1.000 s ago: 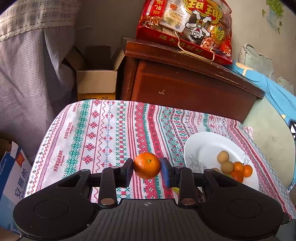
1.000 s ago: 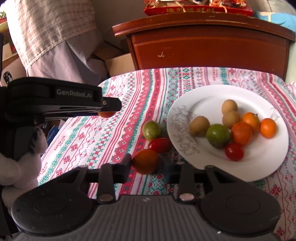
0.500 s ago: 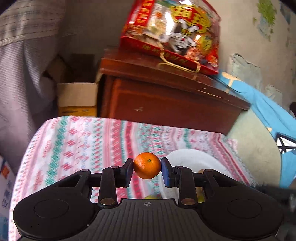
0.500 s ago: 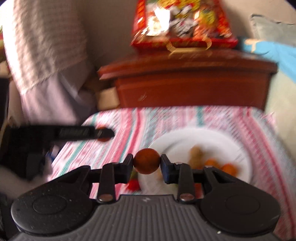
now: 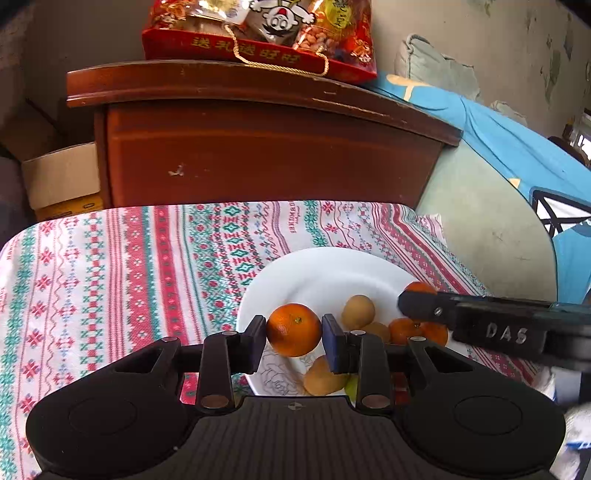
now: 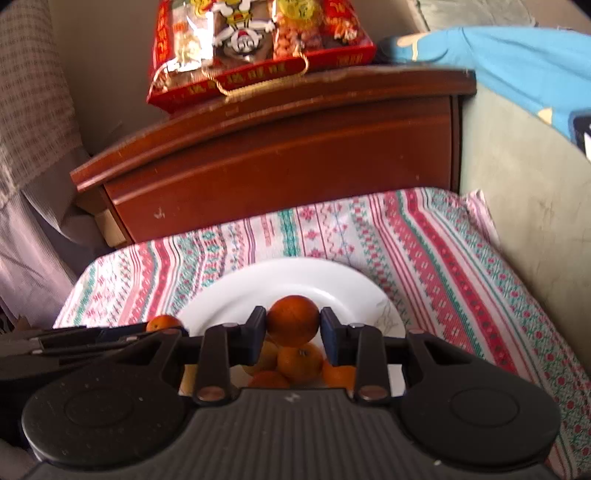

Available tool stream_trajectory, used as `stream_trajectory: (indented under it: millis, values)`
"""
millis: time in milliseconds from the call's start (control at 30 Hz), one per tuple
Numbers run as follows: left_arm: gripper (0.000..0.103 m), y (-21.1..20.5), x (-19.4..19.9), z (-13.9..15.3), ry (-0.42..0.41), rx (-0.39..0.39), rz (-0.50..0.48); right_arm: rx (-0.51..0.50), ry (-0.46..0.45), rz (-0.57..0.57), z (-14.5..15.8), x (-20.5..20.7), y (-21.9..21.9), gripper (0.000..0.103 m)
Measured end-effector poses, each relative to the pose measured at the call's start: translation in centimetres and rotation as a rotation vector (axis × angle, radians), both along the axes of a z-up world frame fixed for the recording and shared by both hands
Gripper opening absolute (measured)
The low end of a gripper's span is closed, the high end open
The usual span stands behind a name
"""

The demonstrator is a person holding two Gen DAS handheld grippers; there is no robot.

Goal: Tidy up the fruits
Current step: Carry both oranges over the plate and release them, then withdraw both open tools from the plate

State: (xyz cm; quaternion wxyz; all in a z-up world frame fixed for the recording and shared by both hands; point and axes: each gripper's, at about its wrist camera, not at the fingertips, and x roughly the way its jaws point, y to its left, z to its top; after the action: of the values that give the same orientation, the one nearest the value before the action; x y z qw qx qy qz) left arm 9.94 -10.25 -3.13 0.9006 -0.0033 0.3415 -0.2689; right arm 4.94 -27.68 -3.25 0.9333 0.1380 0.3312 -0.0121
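My left gripper (image 5: 293, 334) is shut on a small orange (image 5: 294, 329) and holds it over the near left part of the white plate (image 5: 325, 269). My right gripper (image 6: 293, 326) is shut on a darker orange fruit (image 6: 293, 320) above the same plate (image 6: 295, 275). The plate holds several fruits: brownish ones (image 5: 358, 312) and small oranges (image 6: 300, 363). The right gripper's finger (image 5: 469, 314) reaches in from the right in the left wrist view, with its fruit (image 5: 419, 287) at the tip. The left gripper (image 6: 92, 334) and its orange (image 6: 164, 322) show at the left of the right wrist view.
The plate lies on a red, green and white patterned cloth (image 5: 129, 266). Behind stands a dark wooden cabinet (image 5: 258, 147) with a red snack bag (image 5: 266, 33) on top. A cardboard box (image 5: 62, 177) sits at the left, blue bedding (image 5: 517, 147) at the right.
Both grippers have moved over the plate with their fruits. The right gripper lifted its fruit off the cloth and swung right; the left gripper moved right toward the plate.
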Motion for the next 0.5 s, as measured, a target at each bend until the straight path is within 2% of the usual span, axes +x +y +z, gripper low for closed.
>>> stream_trajectory:
  millis: [200, 333, 467, 500]
  values:
    - [0.032, -0.7, -0.1, -0.1, -0.010, -0.006, -0.036, 0.009, -0.003, 0.002, 0.0, 0.1, 0.1, 0.034]
    - [0.035, -0.8, -0.5, 0.5, -0.039, 0.016, -0.050, 0.010, -0.006, 0.006, 0.2, 0.1, 0.2, 0.035]
    - [0.041, -0.2, -0.6, 1.9, -0.043, 0.031, -0.026, 0.004, -0.014, -0.003, 0.9, -0.3, 0.3, 0.035]
    - [0.045, 0.1, -0.6, 2.4, -0.044, 0.034, -0.020, 0.002, -0.018, -0.004, 1.1, -0.4, 0.4, 0.035]
